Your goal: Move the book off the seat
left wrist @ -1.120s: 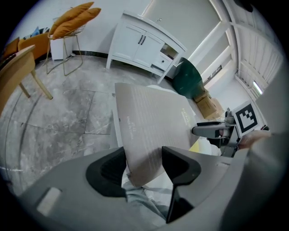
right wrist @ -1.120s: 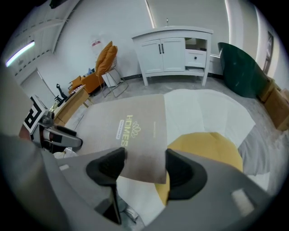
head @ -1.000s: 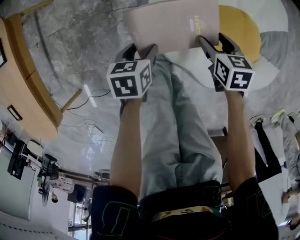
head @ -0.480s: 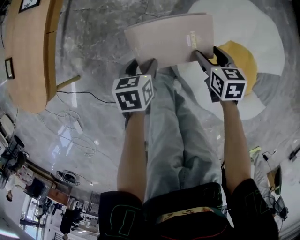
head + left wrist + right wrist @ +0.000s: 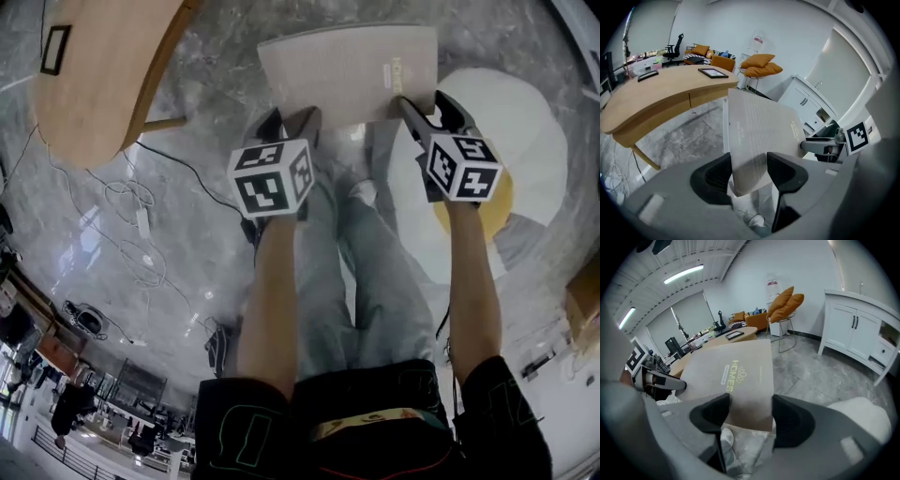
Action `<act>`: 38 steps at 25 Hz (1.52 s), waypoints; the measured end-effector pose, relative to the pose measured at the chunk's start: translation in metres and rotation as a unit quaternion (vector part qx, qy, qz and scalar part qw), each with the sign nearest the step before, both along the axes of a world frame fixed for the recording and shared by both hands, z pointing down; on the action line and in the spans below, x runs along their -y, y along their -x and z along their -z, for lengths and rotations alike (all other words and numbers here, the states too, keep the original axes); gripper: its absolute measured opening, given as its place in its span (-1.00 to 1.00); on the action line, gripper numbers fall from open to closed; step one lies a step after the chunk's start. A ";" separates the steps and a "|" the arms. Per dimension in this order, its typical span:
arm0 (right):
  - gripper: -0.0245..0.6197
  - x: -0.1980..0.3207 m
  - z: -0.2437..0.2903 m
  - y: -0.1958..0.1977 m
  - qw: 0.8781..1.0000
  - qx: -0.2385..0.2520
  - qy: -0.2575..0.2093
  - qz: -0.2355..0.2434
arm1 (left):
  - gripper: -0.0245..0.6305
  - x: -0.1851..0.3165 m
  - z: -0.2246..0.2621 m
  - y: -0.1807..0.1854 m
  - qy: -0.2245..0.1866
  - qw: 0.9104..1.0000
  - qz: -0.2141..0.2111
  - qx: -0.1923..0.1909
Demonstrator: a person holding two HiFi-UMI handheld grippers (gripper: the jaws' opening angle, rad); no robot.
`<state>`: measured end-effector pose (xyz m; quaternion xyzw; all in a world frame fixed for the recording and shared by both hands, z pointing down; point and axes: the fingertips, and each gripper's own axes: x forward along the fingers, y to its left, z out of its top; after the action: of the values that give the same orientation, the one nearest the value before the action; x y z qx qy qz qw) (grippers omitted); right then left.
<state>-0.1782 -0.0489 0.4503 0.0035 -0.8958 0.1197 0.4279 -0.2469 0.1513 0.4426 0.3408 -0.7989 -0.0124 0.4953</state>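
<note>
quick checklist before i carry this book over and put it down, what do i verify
1. Book off the white seat: ok, it is held in the air, not resting on the seat.
2. Left gripper grip: ok, the book's corner sits between its jaws, which are closing.
3. Right gripper grip: ok, the book's edge is clamped between the jaws.
4. Landing spot: ok, the wooden desk shows bare top; whether it is within reach, cannot tell.
5. Walking path: not ok, loose cables lie on the floor towards the desk and could trip you.
</note>
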 end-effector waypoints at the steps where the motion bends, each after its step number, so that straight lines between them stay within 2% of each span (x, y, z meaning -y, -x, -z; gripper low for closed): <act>1: -0.03 -0.009 0.002 0.014 1.000 0.001 0.001 0.008 | -0.18 -0.010 0.003 0.012 0.002 1.000 0.007 0.000; 6: -0.03 -0.053 0.012 0.097 0.998 0.015 0.000 0.054 | -0.18 -0.059 0.014 0.076 0.003 0.999 0.052 0.011; 10: -0.03 -0.082 0.032 0.149 0.995 0.017 -0.009 0.102 | -0.18 -0.092 0.030 0.107 -0.005 0.995 0.101 0.011; 17: -0.03 -0.145 0.043 0.230 0.988 0.008 -0.012 0.156 | -0.18 -0.156 0.040 0.166 -0.012 0.988 0.153 0.008; 23: -0.03 -0.196 0.066 0.300 0.975 0.009 -0.025 0.221 | -0.18 -0.206 0.056 0.207 -0.026 0.976 0.217 0.007; 27: -0.03 -0.219 0.058 0.336 0.963 0.010 -0.023 0.268 | -0.18 -0.226 0.049 0.224 -0.023 0.965 0.261 0.002; 34: -0.03 -0.248 0.024 0.457 0.941 -0.006 -0.011 0.339 | -0.18 -0.246 0.019 0.314 -0.011 0.942 0.336 -0.017; 38: -0.03 -0.257 0.012 0.515 0.929 -0.014 -0.008 0.370 | -0.18 -0.251 0.009 0.363 -0.008 0.933 0.360 -0.022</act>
<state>-0.6933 0.2084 0.4379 -0.3227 -0.8284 -0.0541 0.4547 -0.6102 0.4027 0.4338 0.0341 -0.8566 -0.2043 0.4725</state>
